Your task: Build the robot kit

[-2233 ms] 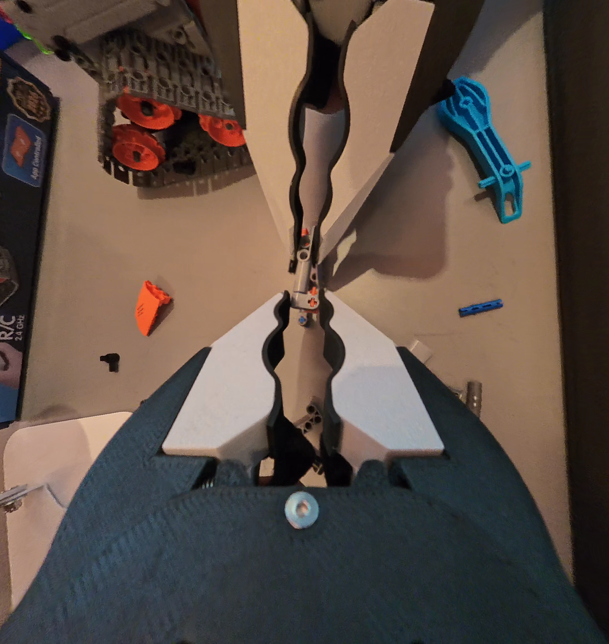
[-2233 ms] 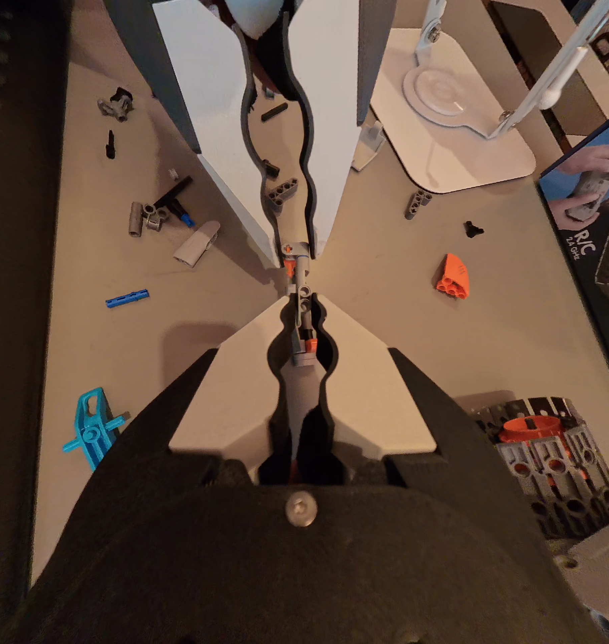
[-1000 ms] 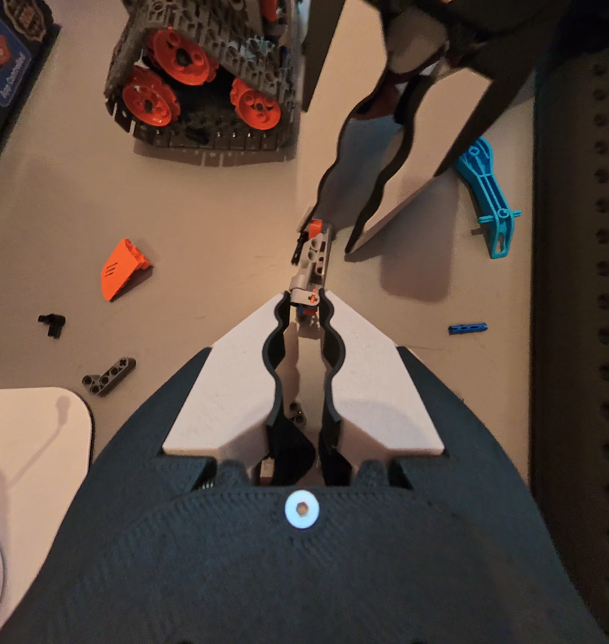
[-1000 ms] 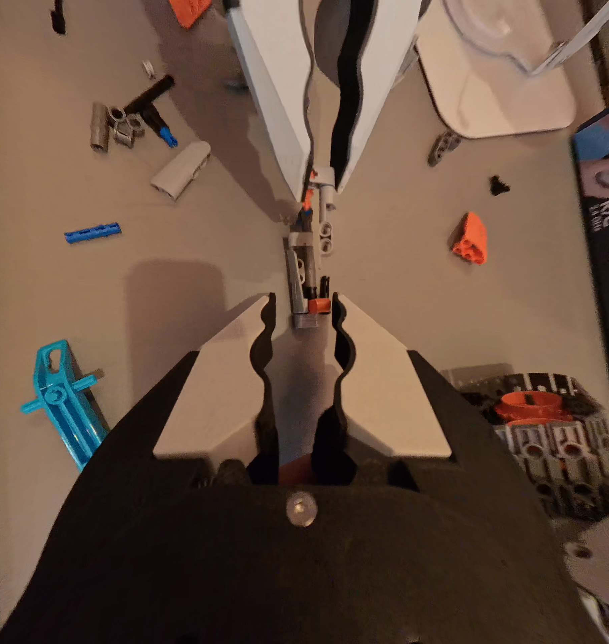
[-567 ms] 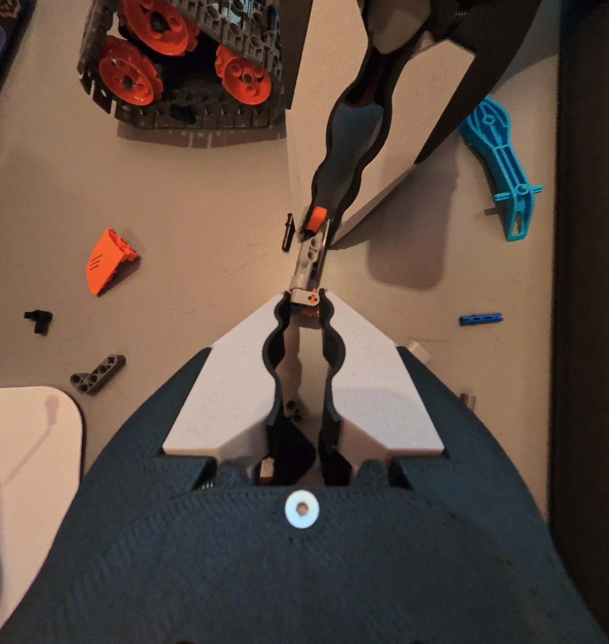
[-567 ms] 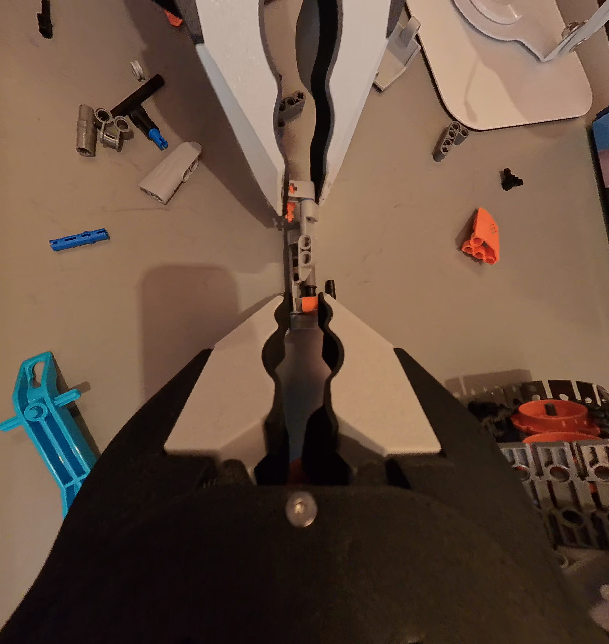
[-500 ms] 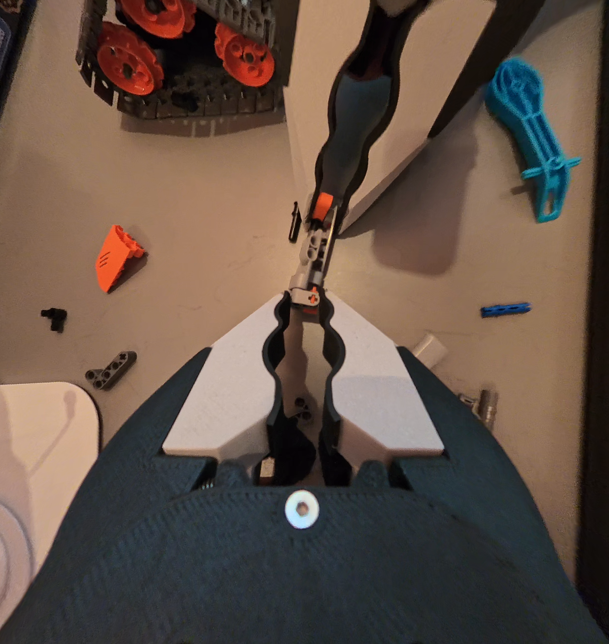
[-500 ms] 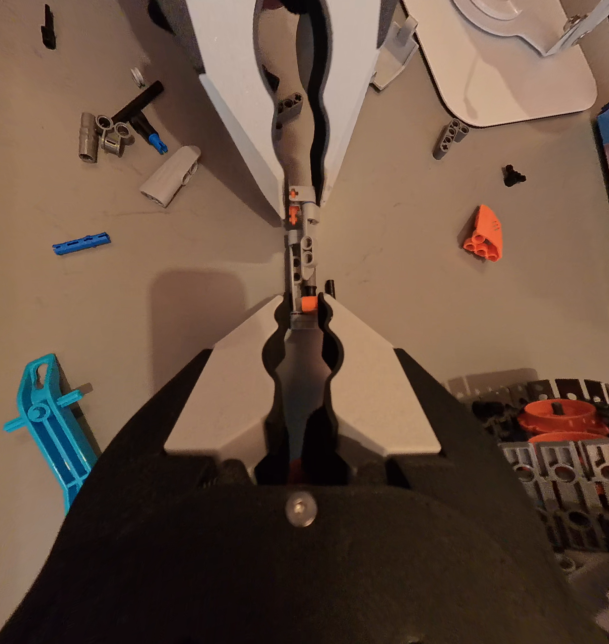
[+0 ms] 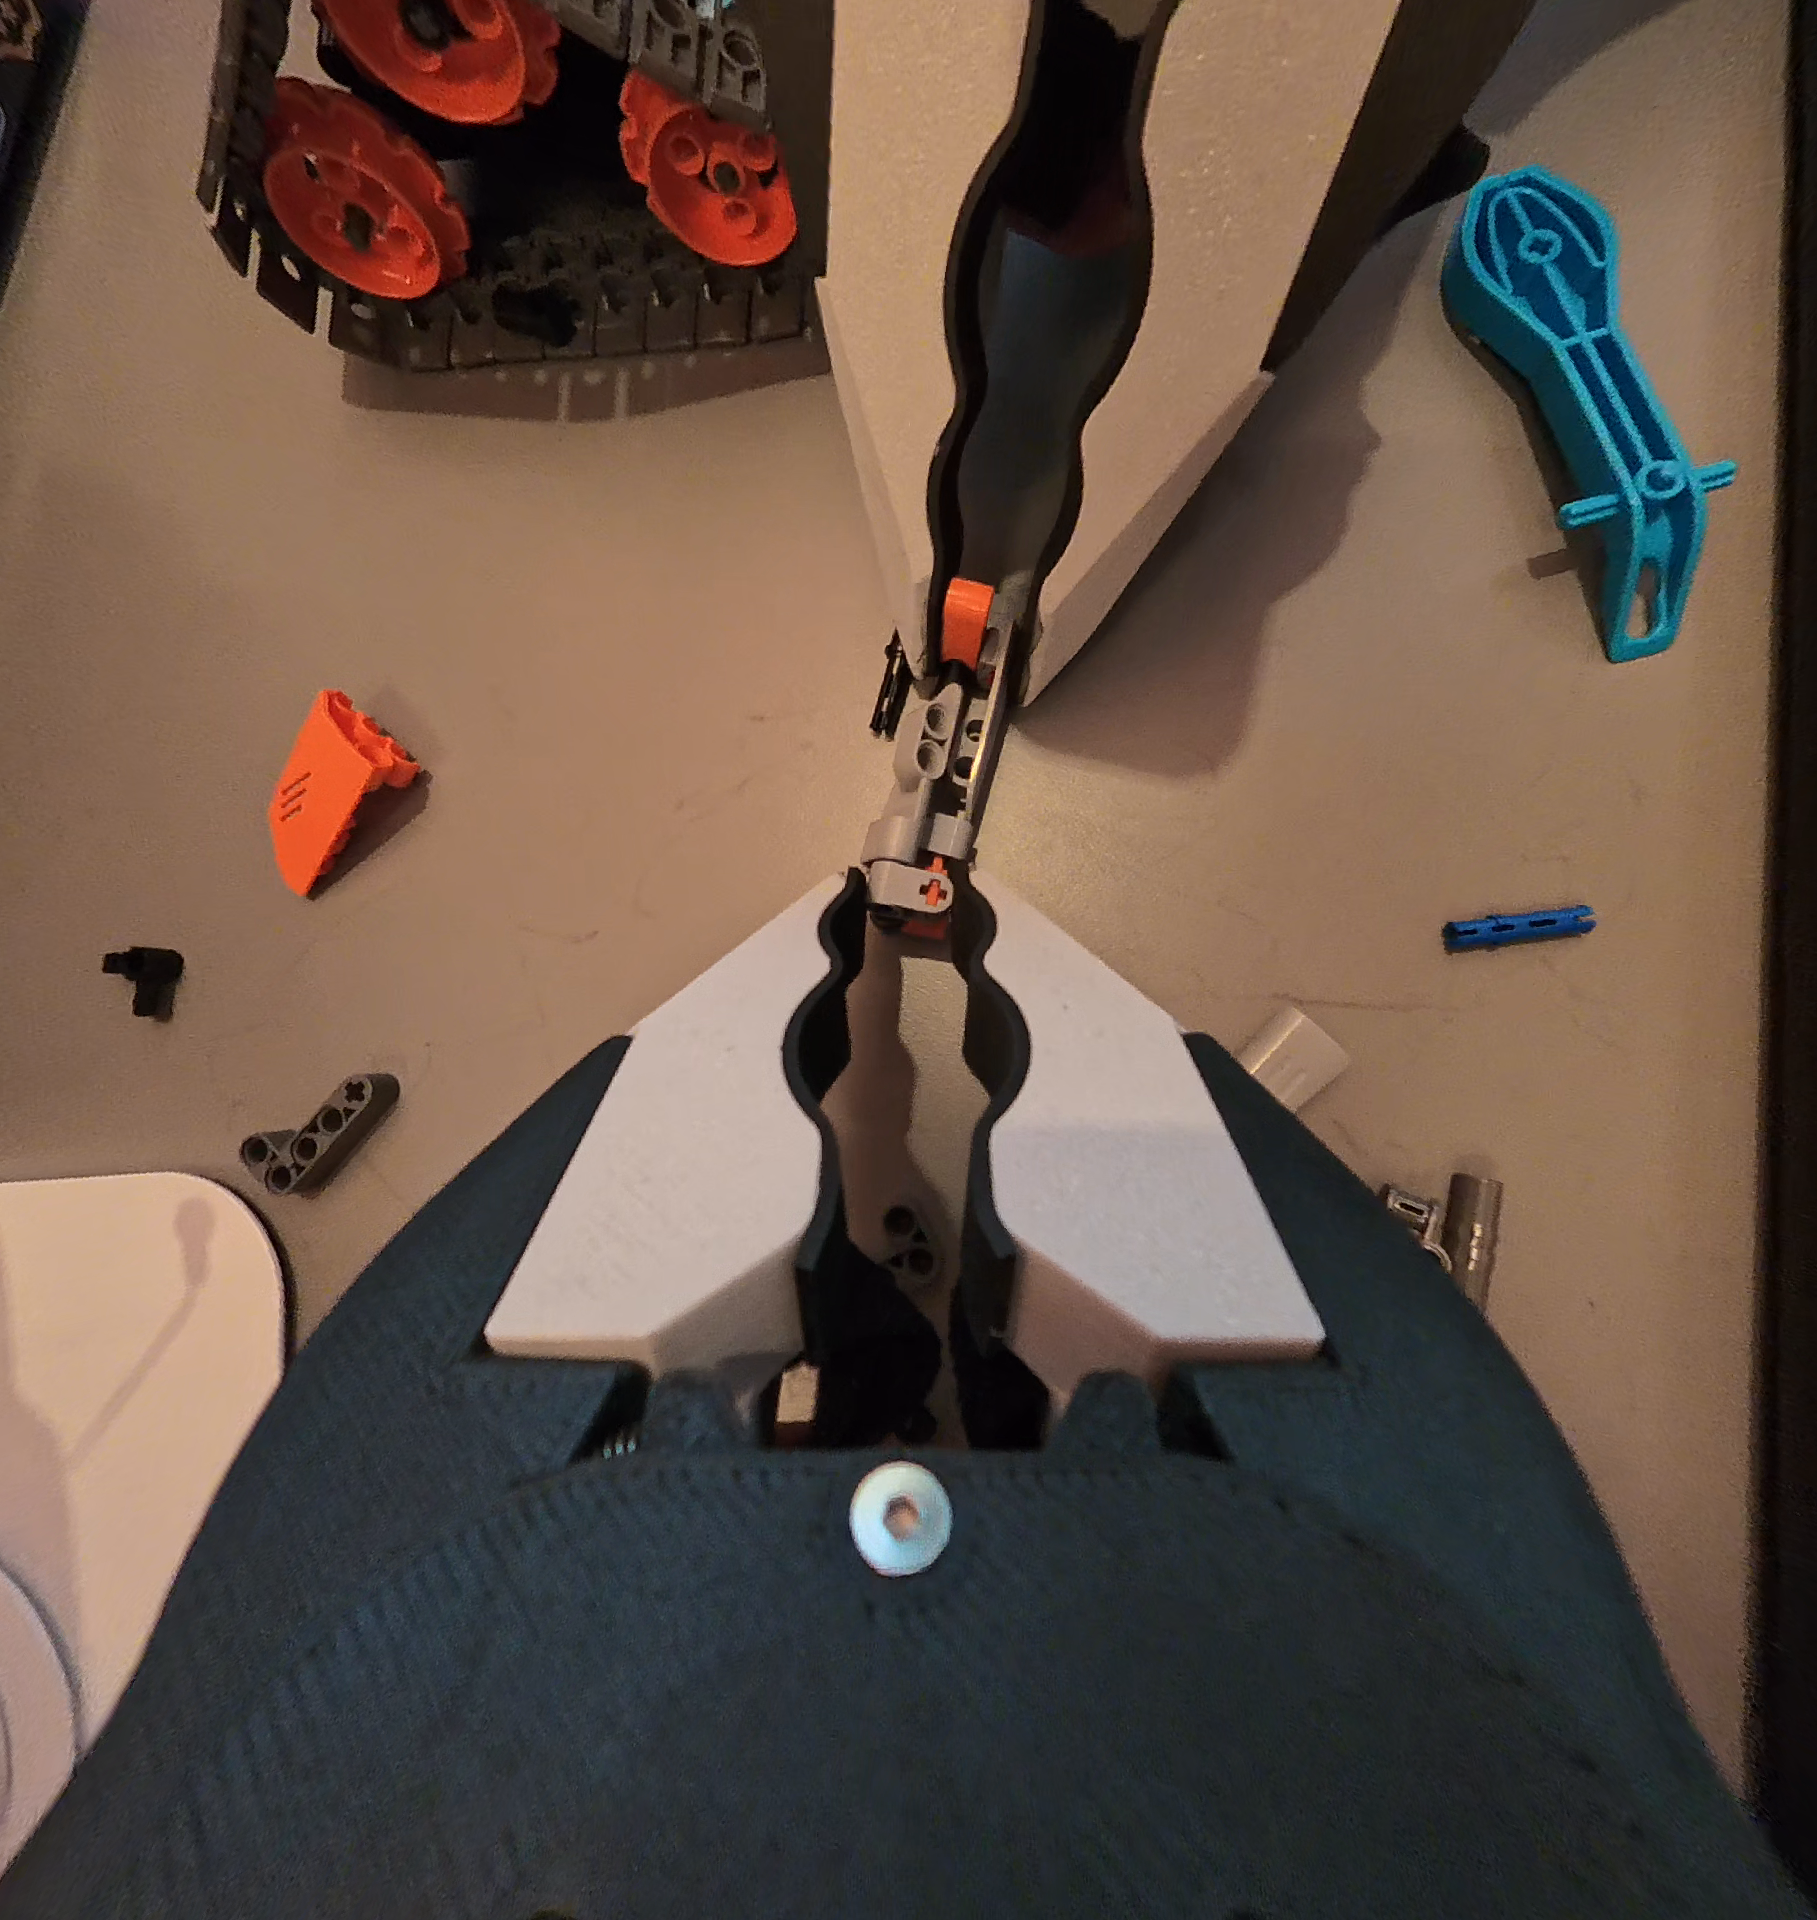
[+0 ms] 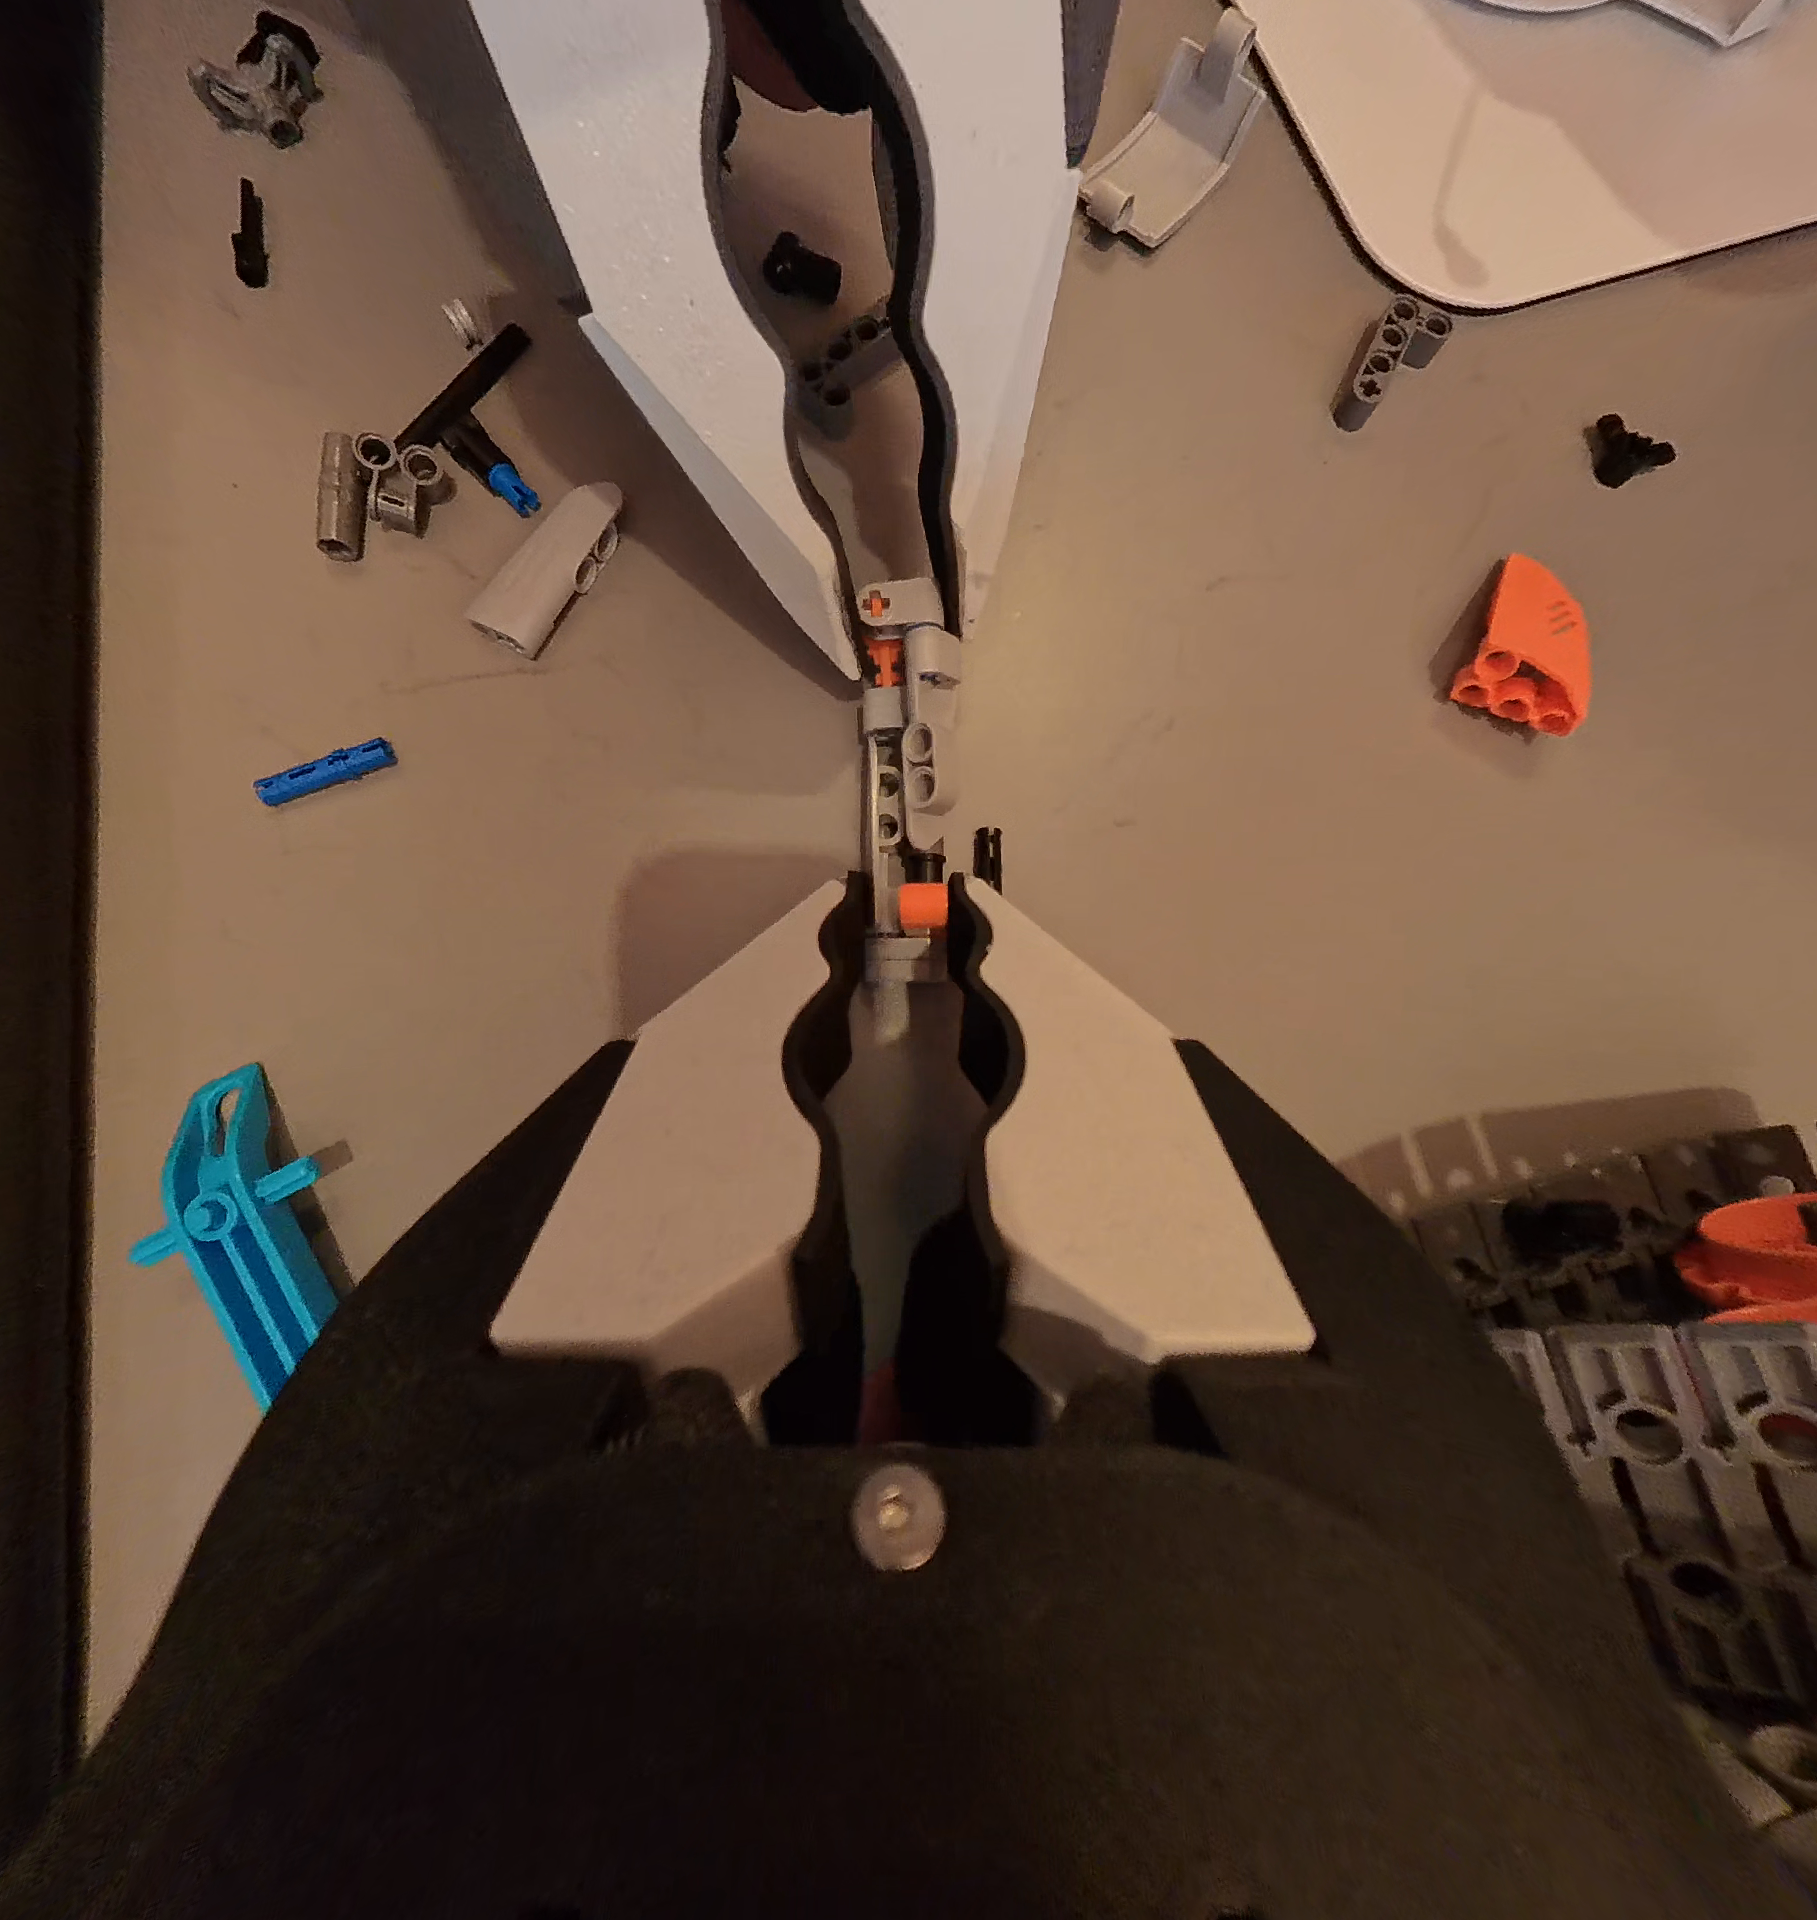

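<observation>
Grippers are both on the same little build right now. The left gripper (image 9: 909, 904) has its jaws clenched on one end of a small grey-and-orange brick assembly (image 9: 940, 758), the end with the orange cross-axle. The right gripper (image 10: 909, 904) comes in from the opposite side, jaws pinched on the other end, where an orange bush sits right at the tips. So the assembly is stretched between the two sets of jaws, slightly skewed rather than dead straight. Can't tell whether it's lifted clear of the tabletop (image 9: 571, 623) or resting on it.

Around the jaws:
- a tiny black pin (image 9: 888, 691) lies just beside the assembly, close to the right gripper's tips
- an orange wedge piece (image 9: 338, 790) and a grey bent beam (image 9: 317, 1132) are off to the left of the left jaws
- a blue pin (image 9: 1517, 927) and a teal tool (image 9: 1590, 416) are off to their right
- a tracked model with orange wheels (image 9: 488, 208) is beyond the left jaws, up and to the left, well apart from the assembly
</observation>
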The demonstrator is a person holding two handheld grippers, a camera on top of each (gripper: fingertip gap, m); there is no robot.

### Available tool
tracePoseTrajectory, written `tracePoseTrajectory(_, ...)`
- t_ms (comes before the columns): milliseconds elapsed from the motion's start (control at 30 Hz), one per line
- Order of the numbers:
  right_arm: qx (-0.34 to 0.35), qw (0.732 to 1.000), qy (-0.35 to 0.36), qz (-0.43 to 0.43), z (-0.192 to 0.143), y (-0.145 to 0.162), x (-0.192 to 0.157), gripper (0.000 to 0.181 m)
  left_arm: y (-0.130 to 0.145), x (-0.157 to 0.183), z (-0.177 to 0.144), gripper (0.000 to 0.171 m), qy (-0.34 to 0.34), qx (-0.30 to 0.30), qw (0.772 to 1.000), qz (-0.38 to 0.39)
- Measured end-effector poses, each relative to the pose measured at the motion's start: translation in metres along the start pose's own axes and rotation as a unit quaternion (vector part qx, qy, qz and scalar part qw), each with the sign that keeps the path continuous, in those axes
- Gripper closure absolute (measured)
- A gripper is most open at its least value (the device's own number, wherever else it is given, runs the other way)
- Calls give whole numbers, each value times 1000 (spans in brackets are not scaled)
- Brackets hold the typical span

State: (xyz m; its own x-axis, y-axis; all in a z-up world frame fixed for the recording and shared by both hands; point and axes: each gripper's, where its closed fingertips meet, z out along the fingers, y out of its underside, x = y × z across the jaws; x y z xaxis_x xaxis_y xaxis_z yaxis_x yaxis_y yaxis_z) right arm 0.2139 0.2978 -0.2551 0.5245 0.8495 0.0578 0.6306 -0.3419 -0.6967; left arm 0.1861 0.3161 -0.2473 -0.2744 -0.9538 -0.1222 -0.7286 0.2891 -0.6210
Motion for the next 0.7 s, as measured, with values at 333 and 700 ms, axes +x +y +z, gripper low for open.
tracePoseTrajectory(333,-4,1000,8,-2,1,-1,1,168,-1,-1,0,156,20,8,999,-45)
tracePoseTrajectory(700,2,1000,3,6,0,0,2,169,-3,-6,-1,148,-24,18,1000,0)
